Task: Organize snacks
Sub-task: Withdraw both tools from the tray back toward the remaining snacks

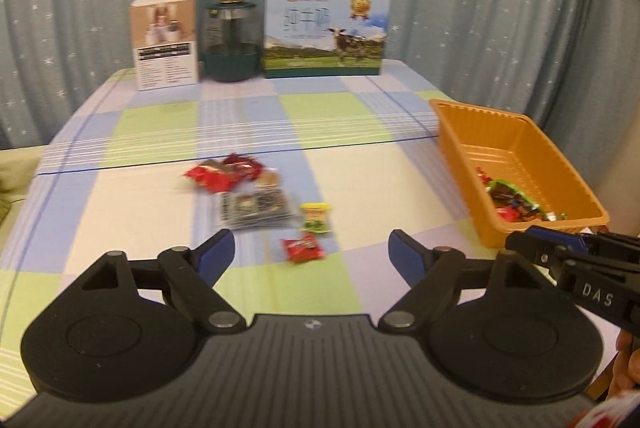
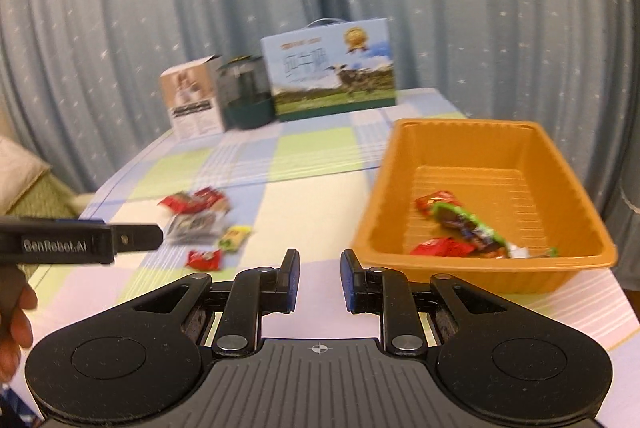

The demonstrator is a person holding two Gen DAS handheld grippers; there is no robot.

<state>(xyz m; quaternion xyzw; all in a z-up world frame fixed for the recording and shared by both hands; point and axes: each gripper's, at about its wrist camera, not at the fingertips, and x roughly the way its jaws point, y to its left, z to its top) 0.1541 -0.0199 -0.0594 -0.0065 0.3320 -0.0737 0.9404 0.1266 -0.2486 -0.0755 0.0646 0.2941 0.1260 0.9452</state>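
Lying ahead of left hand-held gripper (image 1: 311,257): red snack (image 1: 303,247)

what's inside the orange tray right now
The orange tray holds a few wrapped snacks: a red packet, a green-edged dark wrapper and another red one behind it. Anything beneath that overlapping pile is hidden.

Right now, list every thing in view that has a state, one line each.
Left gripper: open wide, empty.
Right gripper: open, narrower gap, empty.
Orange basket: upright, a few snacks inside.
Small red packet: loose on the tablecloth, nearest the left gripper.
Yellow-green packet: loose on the cloth.
Clear packet: flat on the cloth.
Red packets: piled together.
Milk carton: upright, closed.
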